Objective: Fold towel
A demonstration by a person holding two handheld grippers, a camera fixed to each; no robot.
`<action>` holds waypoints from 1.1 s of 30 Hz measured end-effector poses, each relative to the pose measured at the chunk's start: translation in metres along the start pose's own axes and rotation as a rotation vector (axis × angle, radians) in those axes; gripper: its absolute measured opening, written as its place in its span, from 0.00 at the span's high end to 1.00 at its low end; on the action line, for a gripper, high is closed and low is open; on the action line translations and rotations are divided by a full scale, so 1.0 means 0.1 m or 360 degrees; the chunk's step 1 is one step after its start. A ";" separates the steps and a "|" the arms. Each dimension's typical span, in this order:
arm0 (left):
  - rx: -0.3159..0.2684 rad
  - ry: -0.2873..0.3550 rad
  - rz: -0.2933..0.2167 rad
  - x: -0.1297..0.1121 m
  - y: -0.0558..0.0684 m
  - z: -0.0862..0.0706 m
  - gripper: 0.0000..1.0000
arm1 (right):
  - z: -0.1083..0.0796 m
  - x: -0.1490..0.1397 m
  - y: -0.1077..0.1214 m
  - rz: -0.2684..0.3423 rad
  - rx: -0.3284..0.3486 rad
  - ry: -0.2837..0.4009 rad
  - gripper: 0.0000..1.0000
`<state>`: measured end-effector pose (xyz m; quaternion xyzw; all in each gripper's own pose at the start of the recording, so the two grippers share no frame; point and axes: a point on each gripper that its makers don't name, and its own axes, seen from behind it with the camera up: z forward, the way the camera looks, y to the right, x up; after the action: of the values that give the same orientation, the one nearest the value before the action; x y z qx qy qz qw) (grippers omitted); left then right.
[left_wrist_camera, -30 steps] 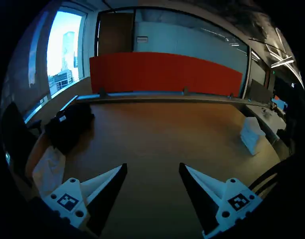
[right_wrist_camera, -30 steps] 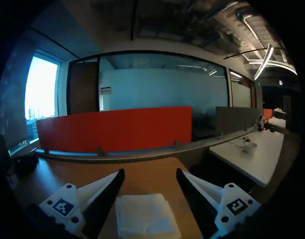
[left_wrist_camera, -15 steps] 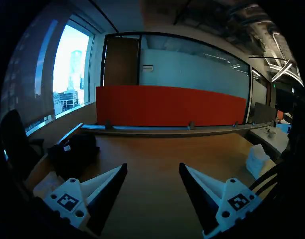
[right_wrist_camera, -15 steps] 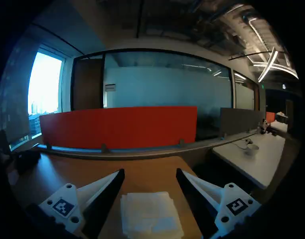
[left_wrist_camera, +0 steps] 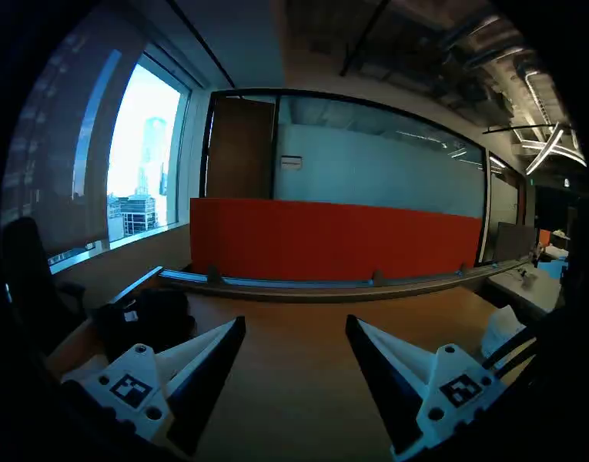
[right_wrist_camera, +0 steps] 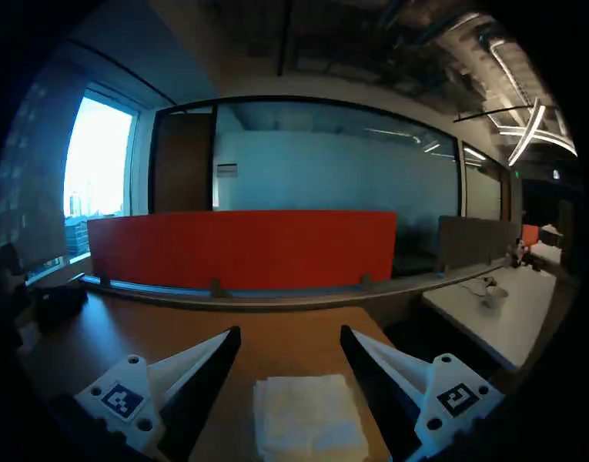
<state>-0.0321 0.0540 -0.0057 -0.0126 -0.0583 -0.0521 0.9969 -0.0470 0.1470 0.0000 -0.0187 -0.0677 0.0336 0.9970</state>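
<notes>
Right tool, fingers spread, facing towel at 6 o'clock; left tool likewise spread; pinching one edge squarely advisable.

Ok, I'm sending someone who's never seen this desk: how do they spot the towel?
Find the red divider behind the wooden desk. Near the desk's right end lies the towel, a folded white square; the bag at the far left is black.

Wooden desk, red divider — bright window, glass wall, ceiling strip lights.
</notes>
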 end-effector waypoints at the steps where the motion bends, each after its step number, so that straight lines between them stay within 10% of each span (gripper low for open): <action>1: 0.0001 0.0005 0.0003 0.02 0.00 0.01 0.03 | 0.00 0.02 -0.04 0.0003 0.0006 0.0004 0.00; 33: -0.0017 0.0107 0.0000 0.21 -0.12 0.05 0.03 | 0.05 0.22 -1.37 0.0018 0.0171 0.0101 0.00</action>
<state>-0.0137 0.0405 0.0021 -0.0160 -0.0244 -0.0528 0.9982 -0.0173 0.0125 0.0140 0.0333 -0.0339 0.0421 0.9980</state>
